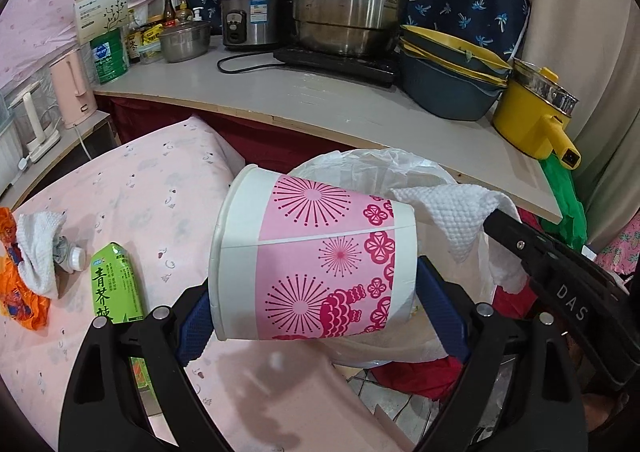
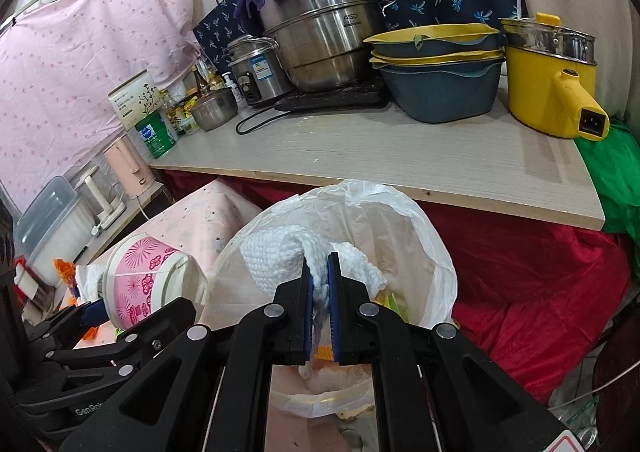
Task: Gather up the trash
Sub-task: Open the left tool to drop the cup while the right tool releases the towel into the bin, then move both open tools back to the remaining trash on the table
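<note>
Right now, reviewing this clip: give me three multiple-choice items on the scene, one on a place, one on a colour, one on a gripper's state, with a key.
1. Where is the white paper towel?
A. on the counter
B. in the right gripper, over the lined trash bin
C. inside the steel pot

2. What colour is the pattern on the paper cup?
A. pink
B. blue
C. green

3. How does the left gripper stand?
A. shut and empty
B. open and empty
C. clamped on the cup, holding it sideways

Key: B, the pads pinch the towel above the bag's mouth; A, pink bursts and flowers on white; C, both blue pads press the cup's ends.
</note>
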